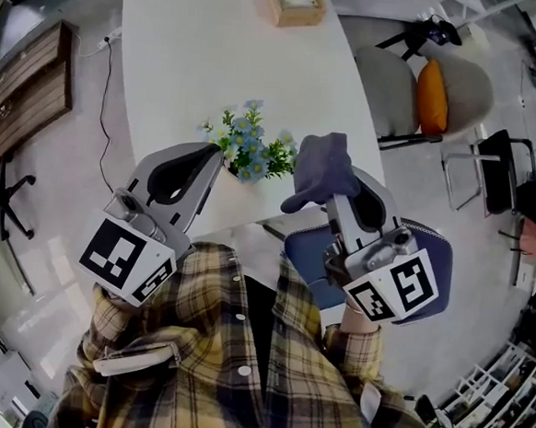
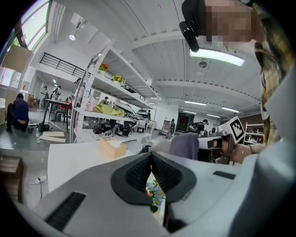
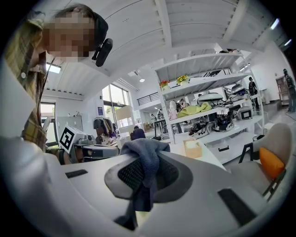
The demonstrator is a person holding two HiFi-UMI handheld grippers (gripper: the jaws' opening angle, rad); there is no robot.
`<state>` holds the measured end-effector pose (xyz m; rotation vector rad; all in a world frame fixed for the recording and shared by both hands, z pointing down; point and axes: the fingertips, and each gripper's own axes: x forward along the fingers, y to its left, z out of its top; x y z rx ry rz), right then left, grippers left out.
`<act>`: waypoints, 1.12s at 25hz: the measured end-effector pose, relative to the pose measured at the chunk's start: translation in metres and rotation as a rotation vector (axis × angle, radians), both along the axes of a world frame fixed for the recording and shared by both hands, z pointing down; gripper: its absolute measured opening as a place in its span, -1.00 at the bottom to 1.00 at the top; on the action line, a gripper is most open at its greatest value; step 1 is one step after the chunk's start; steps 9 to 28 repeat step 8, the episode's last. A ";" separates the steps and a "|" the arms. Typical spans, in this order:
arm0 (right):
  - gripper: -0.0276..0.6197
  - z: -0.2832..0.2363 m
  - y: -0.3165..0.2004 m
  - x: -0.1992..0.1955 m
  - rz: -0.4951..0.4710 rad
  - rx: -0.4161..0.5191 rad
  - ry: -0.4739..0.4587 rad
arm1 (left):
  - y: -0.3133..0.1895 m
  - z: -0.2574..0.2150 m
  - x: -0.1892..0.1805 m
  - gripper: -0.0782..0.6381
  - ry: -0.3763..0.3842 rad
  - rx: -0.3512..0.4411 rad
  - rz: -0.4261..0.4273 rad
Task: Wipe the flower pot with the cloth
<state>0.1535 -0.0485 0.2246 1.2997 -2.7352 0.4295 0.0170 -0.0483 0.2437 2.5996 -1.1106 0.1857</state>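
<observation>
**At the near edge of a white table** (image 1: 188, 54), I hold a gripper on either side of a bunch of small blue and white artificial flowers with green leaves (image 1: 250, 147). In the head view the flower pot that carries them is hidden under the left gripper (image 1: 219, 158). The left gripper view shows only the blooms, through the gap below its pads. That gripper's jaws are pressed together with nothing between them, and its tip is just beside the leaves. The right gripper (image 1: 328, 193) is clamped on a grey-blue terry cloth (image 1: 323, 162). The cloth bunches above the jaws and hangs in a tail below them, just right of the flowers, and I cannot see it touching them.

By my reading, wiping has not begun. Nothing steadies the pot, so a sideways stroke of the cloth could tip it or shove it toward the table's near edge. The loose tail could catch in the stems and drag them. With the pot's wall out of my sight, I may also rub flowers rather than pot. A light wooden tissue box (image 1: 289, 2) stands well apart at the far end.
</observation>
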 end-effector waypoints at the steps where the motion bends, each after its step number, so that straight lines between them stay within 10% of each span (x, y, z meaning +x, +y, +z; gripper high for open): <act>1: -0.84 -0.001 0.001 0.000 0.002 0.001 0.001 | 0.000 -0.001 0.000 -0.76 0.001 0.002 0.003; 28: -0.84 -0.002 0.003 0.003 0.010 0.002 0.004 | 0.001 -0.004 0.003 -0.76 0.005 0.008 0.011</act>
